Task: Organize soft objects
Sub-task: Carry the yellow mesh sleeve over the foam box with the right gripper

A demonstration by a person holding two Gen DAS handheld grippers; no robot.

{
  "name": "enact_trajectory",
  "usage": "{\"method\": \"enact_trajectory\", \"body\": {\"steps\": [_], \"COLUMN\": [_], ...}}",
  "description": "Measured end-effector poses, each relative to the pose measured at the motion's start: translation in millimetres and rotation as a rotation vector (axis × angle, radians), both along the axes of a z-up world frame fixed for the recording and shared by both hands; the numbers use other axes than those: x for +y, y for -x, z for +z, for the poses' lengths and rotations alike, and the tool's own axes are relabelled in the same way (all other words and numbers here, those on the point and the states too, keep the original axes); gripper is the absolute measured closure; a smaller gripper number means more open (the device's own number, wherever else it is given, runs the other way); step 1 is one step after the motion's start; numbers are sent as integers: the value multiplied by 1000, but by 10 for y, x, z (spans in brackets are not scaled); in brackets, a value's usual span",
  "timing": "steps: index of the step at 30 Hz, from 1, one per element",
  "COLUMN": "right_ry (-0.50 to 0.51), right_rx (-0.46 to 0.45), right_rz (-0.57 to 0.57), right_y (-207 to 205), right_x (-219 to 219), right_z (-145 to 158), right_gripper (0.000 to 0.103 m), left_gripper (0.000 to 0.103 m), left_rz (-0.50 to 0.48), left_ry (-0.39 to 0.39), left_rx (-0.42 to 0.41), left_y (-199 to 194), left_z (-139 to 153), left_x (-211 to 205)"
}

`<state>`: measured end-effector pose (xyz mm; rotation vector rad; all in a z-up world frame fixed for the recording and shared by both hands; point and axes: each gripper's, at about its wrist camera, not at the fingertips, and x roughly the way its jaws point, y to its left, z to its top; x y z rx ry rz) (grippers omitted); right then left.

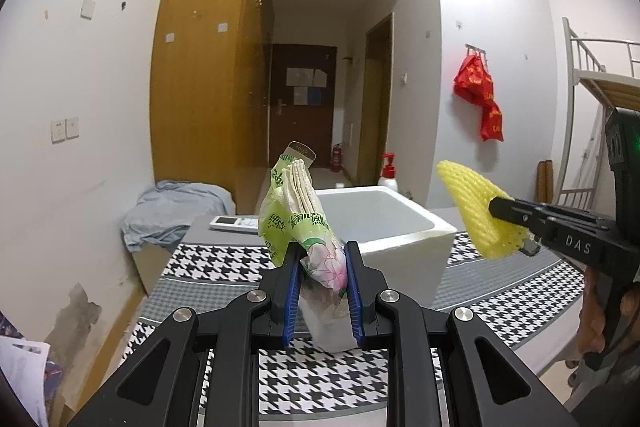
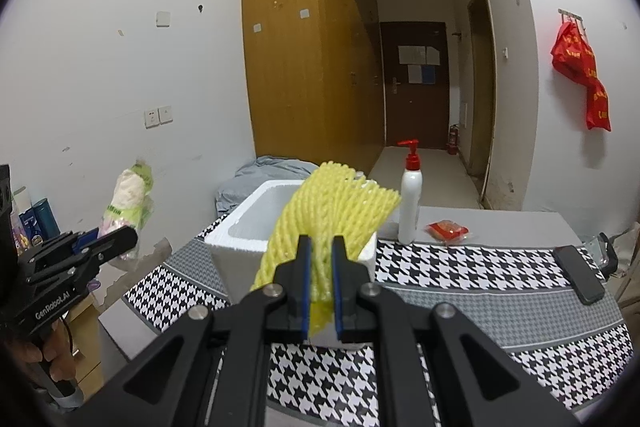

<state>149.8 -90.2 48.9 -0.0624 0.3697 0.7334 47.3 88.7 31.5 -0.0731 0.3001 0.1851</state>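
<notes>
My left gripper (image 1: 323,255) is shut on a green and pink tissue pack (image 1: 298,215) and holds it upright above the table, in front of a white foam box (image 1: 404,243). The pack also shows at the left of the right wrist view (image 2: 130,203), held by the left gripper (image 2: 120,237). My right gripper (image 2: 321,247) is shut on a yellow foam net sleeve (image 2: 332,211), raised just in front of the foam box (image 2: 236,231). The sleeve (image 1: 476,203) and the right gripper (image 1: 516,223) show at the right of the left wrist view.
The table wears a houndstooth cloth (image 2: 460,267). On it stand a white pump bottle (image 2: 410,203), a red packet (image 2: 448,230), a black phone (image 2: 580,273) and a remote control (image 1: 236,223). A blue-grey cloth heap (image 1: 172,207) lies left of the table.
</notes>
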Motion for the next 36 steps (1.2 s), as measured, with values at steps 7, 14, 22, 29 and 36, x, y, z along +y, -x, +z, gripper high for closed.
{"method": "enact_trajectory", "body": {"steps": [7,14,22,29,36], "right_ry": [15,8,13,25,54], "right_rx": [-5,0,10,38,55], "right_rz": [12,21,31,39,34], "right_y": [-103,-218,-349,-496,-601], "right_x": [168,268,445,581,698], "right_z": [17,24,53,14,-30], "right_gripper": [92,92,92,92,91], "left_gripper": [81,81,81,80,81], "left_rz": [33,50,45,52,49], "left_ry": [18,25,24,31,31], "left_rx": [10,24,24,35,49], "left_y": [-56,-115,-135,-188,-238], "left_z": [-55,-104,-132,-153,-178], "left_x": [192,298,318,355,362]}}
